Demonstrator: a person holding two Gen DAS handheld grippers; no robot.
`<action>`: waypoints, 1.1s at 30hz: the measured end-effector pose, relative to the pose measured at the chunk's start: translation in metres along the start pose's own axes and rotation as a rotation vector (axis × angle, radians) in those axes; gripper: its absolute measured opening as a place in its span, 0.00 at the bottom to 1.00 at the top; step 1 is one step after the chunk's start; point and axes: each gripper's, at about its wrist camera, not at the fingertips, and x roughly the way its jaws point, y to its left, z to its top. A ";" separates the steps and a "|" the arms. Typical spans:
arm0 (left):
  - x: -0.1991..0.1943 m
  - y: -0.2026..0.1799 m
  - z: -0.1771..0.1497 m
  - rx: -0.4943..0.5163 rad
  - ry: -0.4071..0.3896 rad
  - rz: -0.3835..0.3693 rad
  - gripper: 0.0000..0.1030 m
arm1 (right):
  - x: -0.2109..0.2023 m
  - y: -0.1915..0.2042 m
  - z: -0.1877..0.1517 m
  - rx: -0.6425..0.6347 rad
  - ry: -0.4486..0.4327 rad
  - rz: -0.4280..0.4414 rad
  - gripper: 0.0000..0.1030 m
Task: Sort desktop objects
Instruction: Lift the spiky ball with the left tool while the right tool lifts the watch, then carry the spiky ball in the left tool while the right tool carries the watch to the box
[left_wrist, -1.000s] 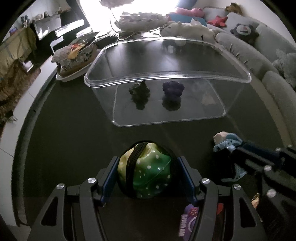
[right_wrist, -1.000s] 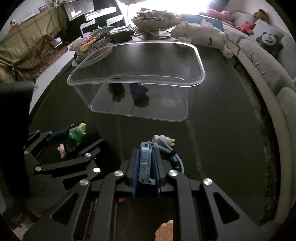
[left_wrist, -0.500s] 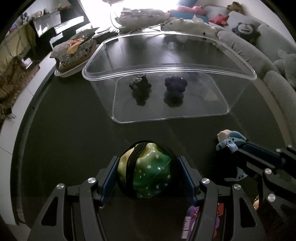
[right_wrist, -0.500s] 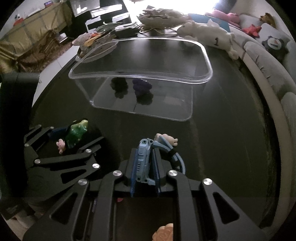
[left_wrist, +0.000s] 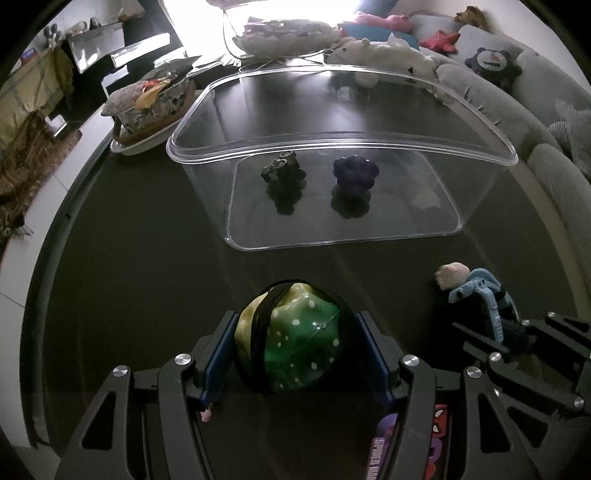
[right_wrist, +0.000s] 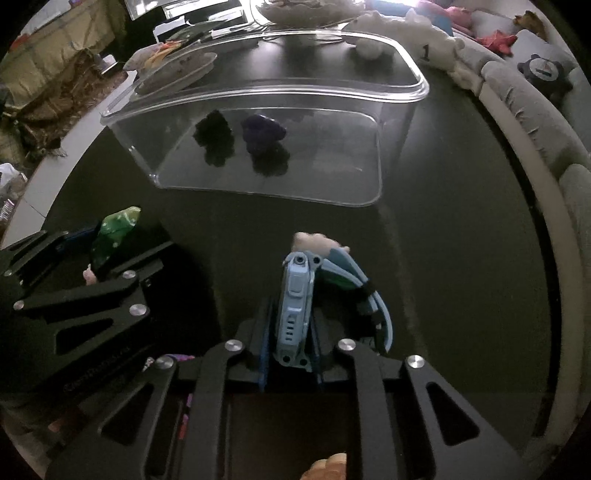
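A dark round table (left_wrist: 140, 266) in a living room carries a clear plastic bin (left_wrist: 343, 147), and inside it, side by side on the bottom, sit a dark green toy (left_wrist: 282, 171) and a purple toy (left_wrist: 355, 171), close together but apart. In front of the bin the left tool (left_wrist: 291, 349) is clamped on a green ball with white spots (left_wrist: 295, 343); a black band wraps the ball, and its blue-lined pads press on either side. To its right, the right tool (right_wrist: 291, 325) is closed tight on a light blue watch-like gadget (right_wrist: 295, 295), held edge-on between the pads, its blue strap (right_wrist: 369, 295) looping off to the right. A small pinkish figure (right_wrist: 314, 242) shows just beyond the tip of the gadget; whether it is joined to the gadget cannot be told. Both tools point steeply down toward the table, near each other, short of the bin's near wall. Seen from the right tool, the left tool (right_wrist: 110, 254) shows at the left with the green ball in it. Beyond the bin, a white plate (left_wrist: 144, 144) bearing a patterned bundle stands at the table's far left, a white plush animal (left_wrist: 384, 55) lies behind the bin, and a grey sofa (left_wrist: 517, 122) curves along the right with soft toys on it
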 end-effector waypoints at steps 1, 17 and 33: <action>0.000 -0.001 0.000 0.001 0.001 0.003 0.57 | 0.000 -0.001 0.000 0.006 0.000 0.003 0.14; -0.017 -0.003 0.000 0.030 -0.036 0.029 0.57 | -0.026 0.011 0.003 0.000 -0.066 0.031 0.14; -0.060 -0.001 -0.004 0.032 -0.100 0.027 0.57 | -0.066 0.016 0.003 -0.006 -0.135 0.033 0.14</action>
